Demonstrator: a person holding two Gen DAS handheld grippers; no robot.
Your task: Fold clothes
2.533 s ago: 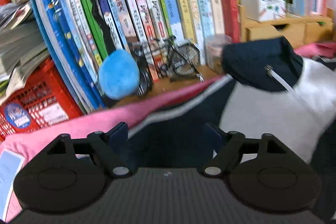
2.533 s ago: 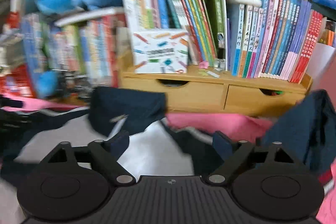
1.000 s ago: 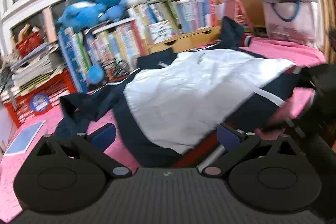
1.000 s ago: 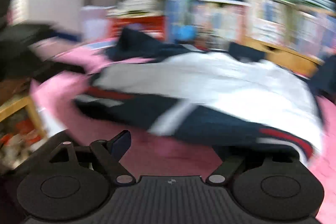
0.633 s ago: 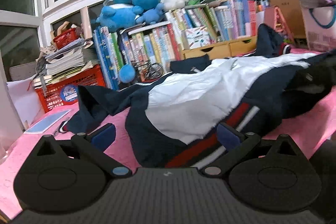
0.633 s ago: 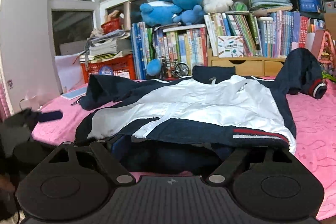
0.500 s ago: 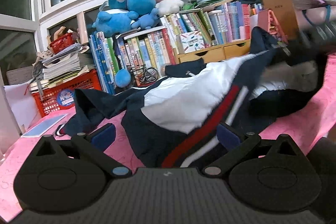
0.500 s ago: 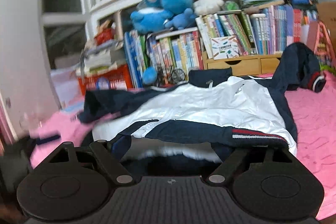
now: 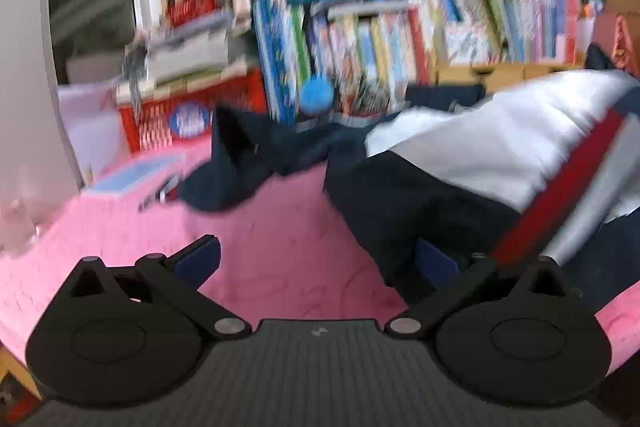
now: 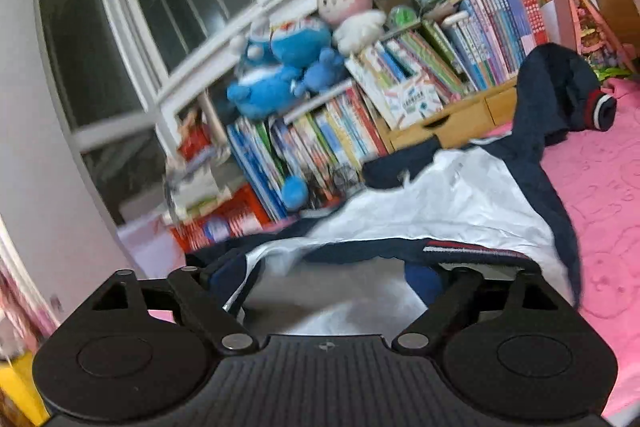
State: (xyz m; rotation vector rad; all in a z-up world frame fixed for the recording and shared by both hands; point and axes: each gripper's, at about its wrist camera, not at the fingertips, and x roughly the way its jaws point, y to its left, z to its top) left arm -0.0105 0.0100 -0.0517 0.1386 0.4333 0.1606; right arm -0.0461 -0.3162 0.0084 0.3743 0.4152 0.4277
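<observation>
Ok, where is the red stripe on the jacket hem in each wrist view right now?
Left wrist: the red stripe runs diagonally at the right edge, above the right fingertip.
Right wrist: the red stripe is a thin band across lower centre-right, on the lifted hem.
Shared landmark: the blue plush ball in front of the books.

No legible text: the book spines (image 10: 496, 27), the white box (image 10: 416, 101) among them and the round label (image 9: 189, 118) on the red crate (image 9: 160, 131) are too blurred to read.
</observation>
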